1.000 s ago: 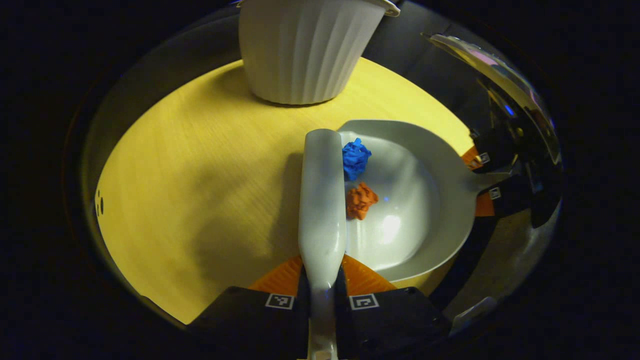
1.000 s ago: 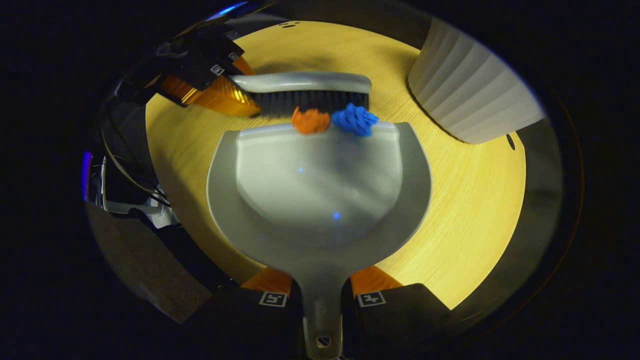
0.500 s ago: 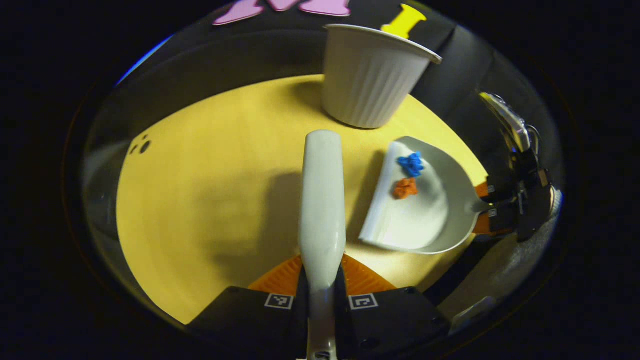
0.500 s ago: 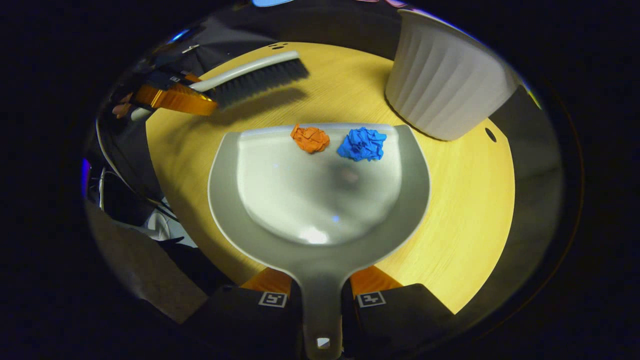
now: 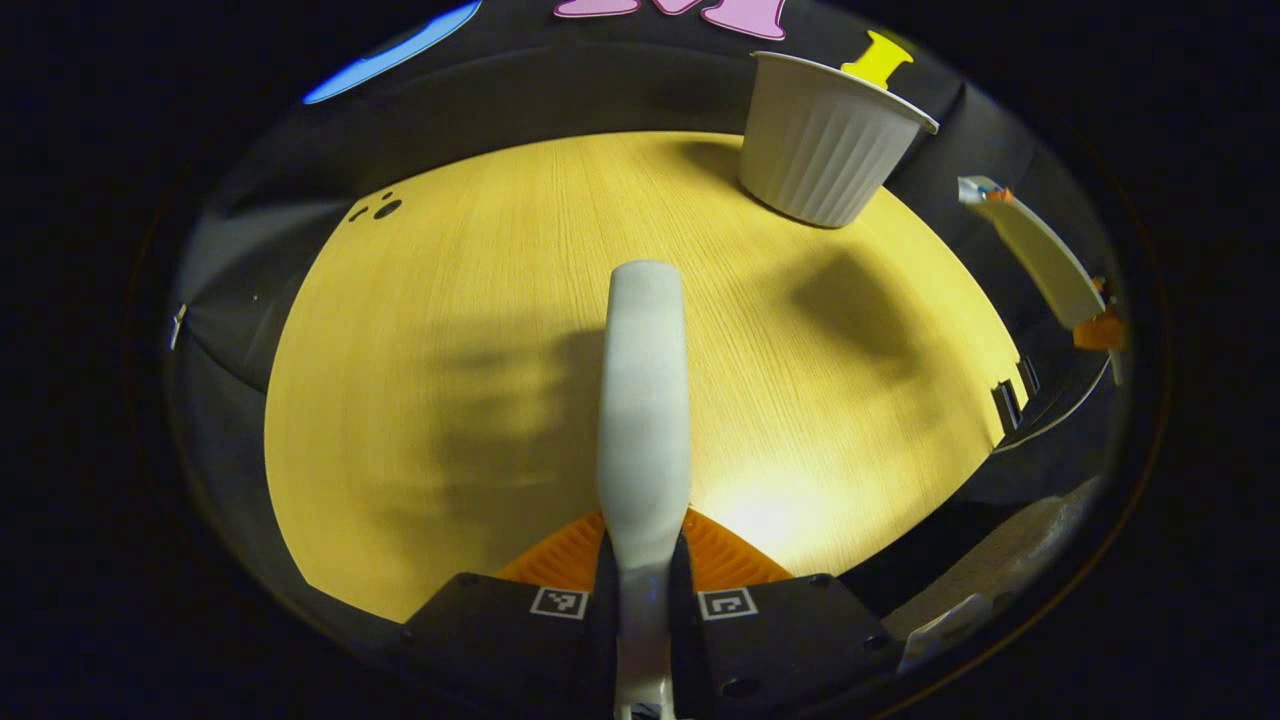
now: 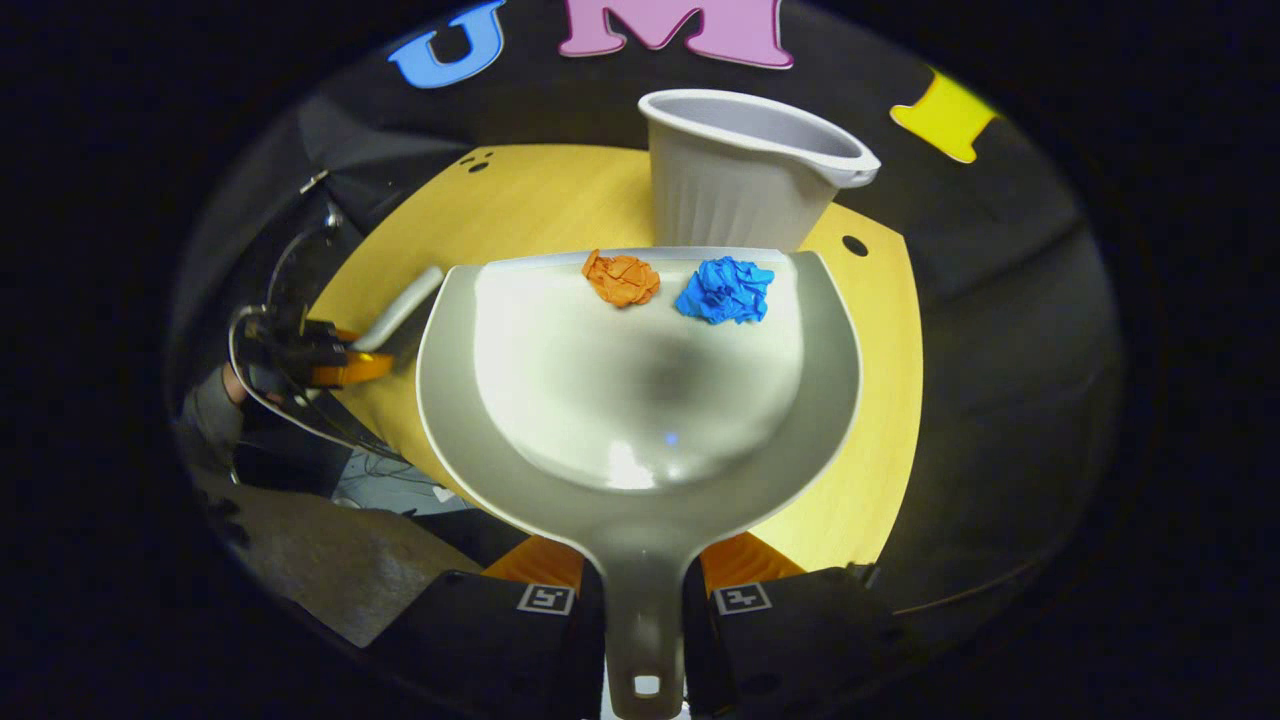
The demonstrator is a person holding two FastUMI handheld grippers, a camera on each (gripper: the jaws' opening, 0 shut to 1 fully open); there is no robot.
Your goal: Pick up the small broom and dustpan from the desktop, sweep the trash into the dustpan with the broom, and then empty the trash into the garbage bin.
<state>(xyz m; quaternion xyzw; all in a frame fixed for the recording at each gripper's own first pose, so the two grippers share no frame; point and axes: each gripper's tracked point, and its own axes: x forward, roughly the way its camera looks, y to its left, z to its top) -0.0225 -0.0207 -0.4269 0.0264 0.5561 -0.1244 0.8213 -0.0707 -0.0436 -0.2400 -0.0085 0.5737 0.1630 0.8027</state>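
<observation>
My right gripper (image 6: pixel 642 590) is shut on the handle of the grey dustpan (image 6: pixel 640 440), which is held up above the table. An orange paper ball (image 6: pixel 621 278) and a blue paper ball (image 6: pixel 726 291) lie near the pan's front lip. Just beyond that lip stands the white ribbed garbage bin (image 6: pixel 745 185). My left gripper (image 5: pixel 645 575) is shut on the handle of the small broom (image 5: pixel 645 420), whose grey back points forward over the table. In the left gripper view the bin (image 5: pixel 825 150) stands at the far right, and the raised dustpan (image 5: pixel 1040 262) shows edge-on at the right.
The yellow wooden table (image 5: pixel 480 350) has small holes (image 5: pixel 378 208) near its far left edge. In the right gripper view the other gripper with the broom (image 6: pixel 340 345) is at the left, off the table's edge, with cables beside it. Grey floor (image 6: pixel 330 560) lies below.
The dustpan rose off the table with both paper balls in it and now faces the bin. The broom pulled back and away from the dustpan, toward the table's near side.
</observation>
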